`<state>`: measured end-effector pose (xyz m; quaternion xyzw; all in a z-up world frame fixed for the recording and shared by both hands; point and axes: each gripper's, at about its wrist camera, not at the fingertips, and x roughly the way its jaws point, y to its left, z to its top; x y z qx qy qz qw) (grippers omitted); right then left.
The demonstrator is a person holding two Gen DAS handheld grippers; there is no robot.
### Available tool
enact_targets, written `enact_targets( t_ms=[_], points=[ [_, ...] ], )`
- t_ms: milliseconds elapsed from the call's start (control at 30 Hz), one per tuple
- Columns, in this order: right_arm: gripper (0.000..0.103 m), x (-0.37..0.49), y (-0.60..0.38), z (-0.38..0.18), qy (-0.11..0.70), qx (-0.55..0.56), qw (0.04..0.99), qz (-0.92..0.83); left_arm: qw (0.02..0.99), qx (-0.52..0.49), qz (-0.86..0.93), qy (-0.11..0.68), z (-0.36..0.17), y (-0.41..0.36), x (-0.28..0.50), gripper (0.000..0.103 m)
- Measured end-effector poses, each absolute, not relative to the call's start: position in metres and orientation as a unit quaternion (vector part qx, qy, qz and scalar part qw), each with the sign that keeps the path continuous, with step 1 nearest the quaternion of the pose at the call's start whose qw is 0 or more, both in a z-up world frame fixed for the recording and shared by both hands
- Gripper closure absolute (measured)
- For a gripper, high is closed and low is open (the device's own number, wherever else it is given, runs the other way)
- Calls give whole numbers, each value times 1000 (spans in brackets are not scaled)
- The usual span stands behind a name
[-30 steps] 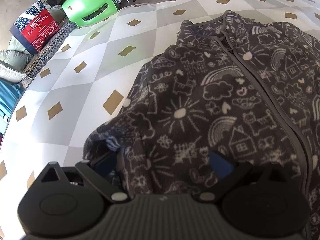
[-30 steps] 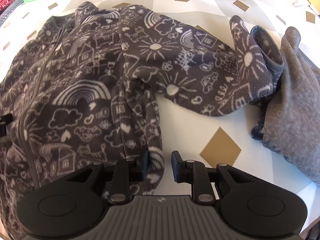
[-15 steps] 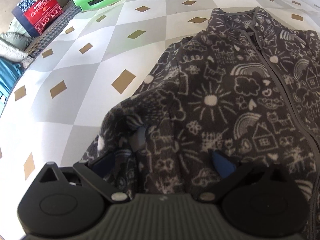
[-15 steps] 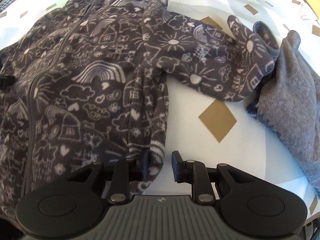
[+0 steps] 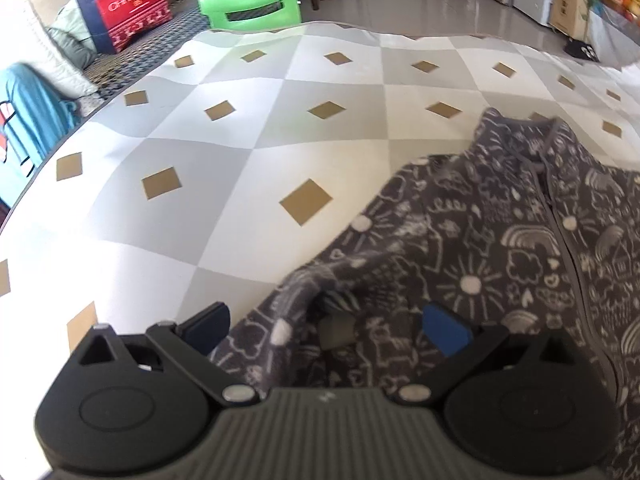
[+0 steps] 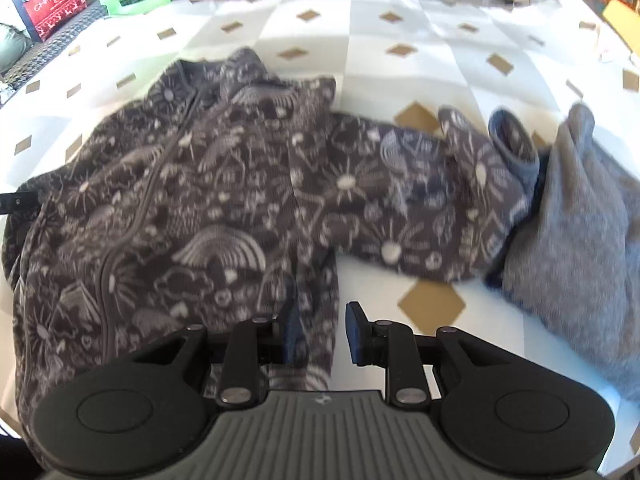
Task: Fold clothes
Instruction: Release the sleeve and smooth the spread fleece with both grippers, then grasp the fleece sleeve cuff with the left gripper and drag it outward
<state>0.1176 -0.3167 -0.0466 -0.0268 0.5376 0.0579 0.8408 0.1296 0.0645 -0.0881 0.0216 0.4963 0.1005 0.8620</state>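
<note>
So the right gripper [image 6: 318, 334] had its jaws nearly together with the hem edge of the patterned fleece jacket [image 6: 192, 208] between them, and they'd just eased a touch wider, so I couldn't tell if they still pinched it. The left gripper [image 5: 326, 330] had its jaws wide apart with a bunched bit of jacket sitting between them, not squeezed. Compared with a second back, both views had pulled up higher over the jacket, which lay mostly flat on the checkered desk [image 5: 240, 168], sleeve [image 6: 420, 184] out toward a grey garment [image 6: 572, 232]. Looked like regrouping before the next fold.
</note>
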Motion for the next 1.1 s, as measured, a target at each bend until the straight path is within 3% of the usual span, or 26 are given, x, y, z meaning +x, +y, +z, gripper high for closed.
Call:
enact_targets(
  t_ms=[500, 1100],
  points=[
    [69, 165, -296, -57, 518, 18, 854, 51, 836, -121, 168, 508, -92, 141, 134, 0],
    [67, 163, -228, -62, 523, -16, 846, 103, 815, 46, 67, 573, -129, 114, 95, 0]
  ],
)
